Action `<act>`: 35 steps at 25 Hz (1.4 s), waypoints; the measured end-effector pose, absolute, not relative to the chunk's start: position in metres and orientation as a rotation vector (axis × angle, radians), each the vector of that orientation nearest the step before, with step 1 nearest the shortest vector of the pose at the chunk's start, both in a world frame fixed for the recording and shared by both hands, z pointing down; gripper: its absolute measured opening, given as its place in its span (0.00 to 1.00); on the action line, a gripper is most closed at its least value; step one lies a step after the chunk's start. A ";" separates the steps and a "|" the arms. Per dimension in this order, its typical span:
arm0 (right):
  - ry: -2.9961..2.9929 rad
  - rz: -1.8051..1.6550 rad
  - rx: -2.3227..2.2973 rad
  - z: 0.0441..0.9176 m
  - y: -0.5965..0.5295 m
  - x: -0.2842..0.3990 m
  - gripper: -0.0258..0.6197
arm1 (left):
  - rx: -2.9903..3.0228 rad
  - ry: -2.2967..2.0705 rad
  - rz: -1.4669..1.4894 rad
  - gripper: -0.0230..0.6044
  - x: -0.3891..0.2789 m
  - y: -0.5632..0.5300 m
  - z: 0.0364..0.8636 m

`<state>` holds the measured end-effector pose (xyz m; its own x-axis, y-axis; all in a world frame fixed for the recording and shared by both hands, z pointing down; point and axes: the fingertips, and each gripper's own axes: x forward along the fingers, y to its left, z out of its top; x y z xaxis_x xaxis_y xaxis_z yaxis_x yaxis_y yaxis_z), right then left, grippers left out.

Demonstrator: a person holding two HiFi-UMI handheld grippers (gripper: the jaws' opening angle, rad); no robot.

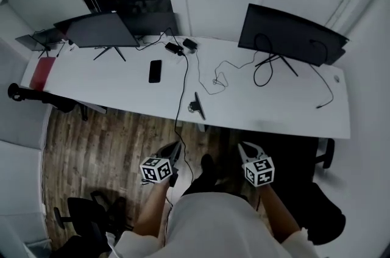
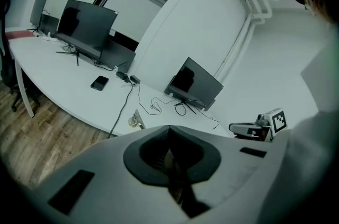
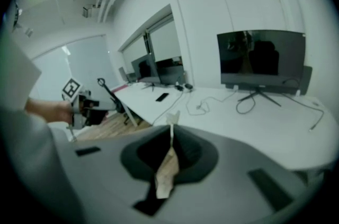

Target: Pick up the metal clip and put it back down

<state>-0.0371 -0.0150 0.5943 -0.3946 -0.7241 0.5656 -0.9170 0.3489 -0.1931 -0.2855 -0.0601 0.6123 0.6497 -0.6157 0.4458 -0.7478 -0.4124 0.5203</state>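
The metal clip stands on the white desk near its front edge, beside a black cable. It also shows in the left gripper view, clip, and just past the jaw tips in the right gripper view, clip. My left gripper hovers over the wooden floor short of the desk, jaws shut with nothing between them. My right gripper is level with it to the right, also off the desk, its jaws together and empty. Neither touches the clip.
Two dark monitors stand at the back of the desk. A black phone and loose cables lie between them. A red item sits at the desk's left end. An office chair stands on the floor at lower left.
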 end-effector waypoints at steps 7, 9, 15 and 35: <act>-2.260 0.675 1.507 0.577 0.048 -0.036 0.09 | 2.215 -1.055 0.218 0.09 -0.290 0.000 0.586; -2.262 0.670 1.511 0.576 0.064 -0.037 0.09 | 2.233 -1.053 0.220 0.09 -0.292 0.018 0.579; -2.280 0.650 1.477 0.574 0.100 -0.052 0.09 | 2.239 -1.049 0.202 0.09 -0.308 0.064 0.563; -2.291 0.516 1.614 0.510 0.107 -0.120 0.09 | 2.422 -0.981 0.251 0.09 -0.389 0.064 0.508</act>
